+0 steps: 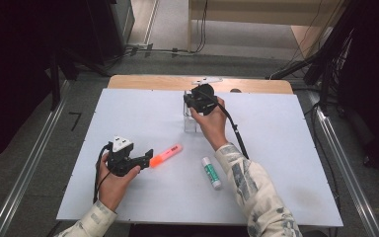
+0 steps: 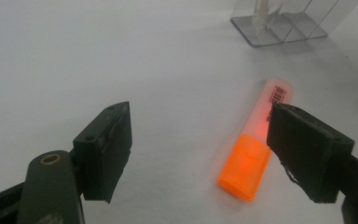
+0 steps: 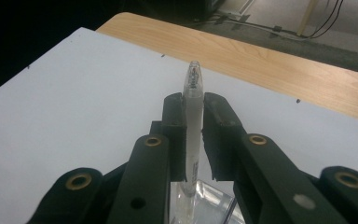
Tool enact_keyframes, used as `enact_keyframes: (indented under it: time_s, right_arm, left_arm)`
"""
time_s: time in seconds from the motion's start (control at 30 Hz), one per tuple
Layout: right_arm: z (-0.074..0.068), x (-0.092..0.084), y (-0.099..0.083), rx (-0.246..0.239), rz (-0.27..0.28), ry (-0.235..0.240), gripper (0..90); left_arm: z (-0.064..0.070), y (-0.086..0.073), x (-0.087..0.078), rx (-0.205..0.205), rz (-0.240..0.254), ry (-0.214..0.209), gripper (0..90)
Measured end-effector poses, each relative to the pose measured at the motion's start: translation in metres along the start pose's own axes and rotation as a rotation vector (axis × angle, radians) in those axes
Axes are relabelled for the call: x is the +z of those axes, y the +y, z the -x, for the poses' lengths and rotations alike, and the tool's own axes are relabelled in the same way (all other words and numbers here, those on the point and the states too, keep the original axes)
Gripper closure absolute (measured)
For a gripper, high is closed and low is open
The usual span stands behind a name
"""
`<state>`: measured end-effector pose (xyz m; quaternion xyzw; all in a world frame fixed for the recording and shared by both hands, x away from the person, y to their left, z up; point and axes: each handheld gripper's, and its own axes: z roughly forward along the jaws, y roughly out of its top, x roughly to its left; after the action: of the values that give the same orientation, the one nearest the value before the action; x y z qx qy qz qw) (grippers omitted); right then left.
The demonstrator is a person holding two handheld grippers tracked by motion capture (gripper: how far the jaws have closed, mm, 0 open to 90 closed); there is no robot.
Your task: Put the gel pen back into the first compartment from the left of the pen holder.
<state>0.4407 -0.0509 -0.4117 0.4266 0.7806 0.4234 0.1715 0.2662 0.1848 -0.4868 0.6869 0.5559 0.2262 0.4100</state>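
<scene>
Right hand-held gripper (image 3: pixel 194 140) clamped on clear pen (image 3: pixel 193 100) over the holder (image 1: pixel 191 122) near the surface's far edge. Off-centre entry could tip the holder. Left hand-held gripper (image 2: pixel 198 149) jaws apart at the orange highlighter (image 2: pixel 254 154).

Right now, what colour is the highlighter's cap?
Bright orange; the highlighter cap shows best in the left gripper view.

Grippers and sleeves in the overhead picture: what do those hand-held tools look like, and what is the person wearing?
Each hand holds a black gripper: the left gripper carries a grey three-cornered plate on top, as does the right gripper. A black cable trails from each. Up close, the jaws are flat black blocks on arms with brass-coloured rivets. The person wears long sleeves in a pale, mottled grey-and-cream pattern.
</scene>
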Motion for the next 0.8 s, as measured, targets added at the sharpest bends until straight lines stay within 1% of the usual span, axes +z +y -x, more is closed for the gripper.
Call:
enact_keyframes:
  time_s: [0.13,0.37,0.4,0.57,0.67,0.73,0.8]
  right_arm:
    - [0.0,0.001,-0.003,-0.003,-0.003,0.005,73.8]
    - [0.001,0.0,-0.008,-0.001,-0.011,0.022,65.2]
    - [0.002,-0.001,-0.009,-0.008,-0.007,0.022,63.9]
    - [0.004,-0.005,-0.011,-0.019,-0.008,0.031,54.2]
    - [0.005,-0.01,-0.012,-0.026,0.003,0.035,49.1]
    - [0.006,-0.013,-0.014,-0.03,0.015,0.047,43.1]
    - [0.007,-0.017,-0.016,-0.037,0.026,0.042,41.2]
  left_arm:
    - [0.0,0.0,0.0,-0.001,0.0,-0.001,22.7]
    - [0.0,0.0,0.0,-0.003,0.0,-0.001,22.8]
    - [0.0,0.0,0.0,-0.003,0.0,-0.002,22.7]
    - [0.0,0.0,0.001,-0.001,-0.002,-0.001,22.7]
    - [0.0,0.0,0.001,-0.001,-0.001,-0.001,22.7]
    - [0.0,0.0,0.001,0.0,-0.002,-0.002,22.7]
    - [0.0,0.0,0.001,0.001,-0.004,-0.002,22.7]
